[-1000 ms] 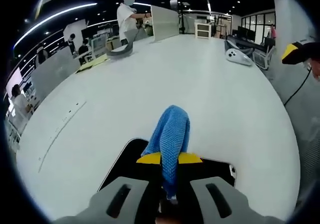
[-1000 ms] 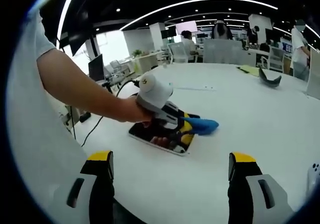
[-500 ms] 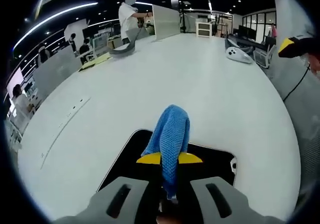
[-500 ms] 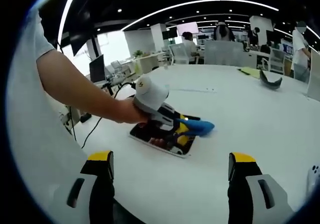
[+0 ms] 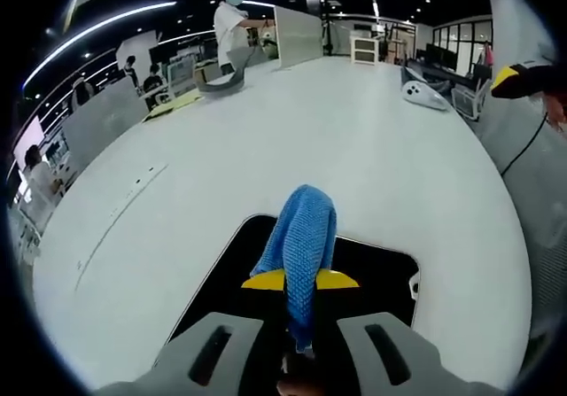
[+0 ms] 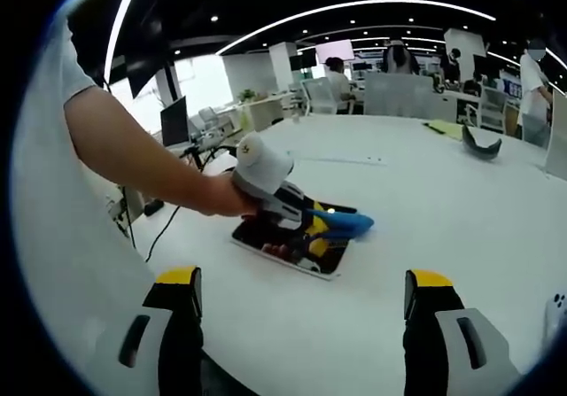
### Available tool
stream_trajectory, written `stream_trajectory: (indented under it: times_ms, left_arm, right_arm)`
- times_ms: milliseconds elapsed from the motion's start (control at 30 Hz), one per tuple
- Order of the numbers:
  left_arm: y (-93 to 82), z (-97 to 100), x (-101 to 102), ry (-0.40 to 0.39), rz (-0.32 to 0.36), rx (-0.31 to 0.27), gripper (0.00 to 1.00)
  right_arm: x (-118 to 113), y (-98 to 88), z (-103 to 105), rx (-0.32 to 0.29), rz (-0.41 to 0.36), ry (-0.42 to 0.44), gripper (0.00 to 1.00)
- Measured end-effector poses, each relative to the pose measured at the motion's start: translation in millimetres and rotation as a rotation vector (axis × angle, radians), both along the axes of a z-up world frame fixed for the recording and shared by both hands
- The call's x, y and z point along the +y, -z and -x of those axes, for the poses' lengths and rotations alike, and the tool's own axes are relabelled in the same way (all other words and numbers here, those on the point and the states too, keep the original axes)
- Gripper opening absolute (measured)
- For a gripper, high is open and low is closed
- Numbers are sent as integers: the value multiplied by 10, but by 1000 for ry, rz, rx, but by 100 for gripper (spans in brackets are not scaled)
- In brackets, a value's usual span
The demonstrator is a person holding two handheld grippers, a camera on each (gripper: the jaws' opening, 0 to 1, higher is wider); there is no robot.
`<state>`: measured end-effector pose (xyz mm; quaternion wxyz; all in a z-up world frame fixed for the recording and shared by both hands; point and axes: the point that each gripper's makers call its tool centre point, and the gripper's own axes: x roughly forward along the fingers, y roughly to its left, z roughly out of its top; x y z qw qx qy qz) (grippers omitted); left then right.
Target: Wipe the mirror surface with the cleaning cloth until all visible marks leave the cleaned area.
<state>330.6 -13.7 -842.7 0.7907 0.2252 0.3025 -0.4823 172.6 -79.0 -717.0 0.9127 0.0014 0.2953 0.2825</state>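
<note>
Left gripper (image 5: 299,281) jaws clamped on blue knitted cleaning cloth (image 5: 301,241), pressed over flat dark rectangular mirror (image 5: 376,272) lying on white table (image 5: 266,139). Right gripper (image 6: 301,303) jaws spread apart, empty, above table.

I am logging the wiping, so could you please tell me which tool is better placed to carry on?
Left. The left tool grips the blue knitted cloth over the dark rectangular mirror. The right tool is open, apart from the mirror.
</note>
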Motion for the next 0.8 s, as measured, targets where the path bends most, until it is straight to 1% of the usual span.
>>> stream_trajectory:
  times_ms: [200, 367, 567, 800]
  left_arm:
    - [-1, 6, 70, -8, 7, 2, 6]
    - [-3, 11, 121, -9, 0, 1, 6]
    - [2, 14, 223, -27, 2, 4, 6]
    - [3, 21, 319, -45, 1, 5, 6]
  right_arm:
    - [-4, -14, 7, -3, 1, -3, 94]
    - [18, -14, 20, -1, 4, -11, 94]
    - [40, -53, -2, -15, 5, -18, 94]
    - [61, -55, 13, -10, 9, -33, 94]
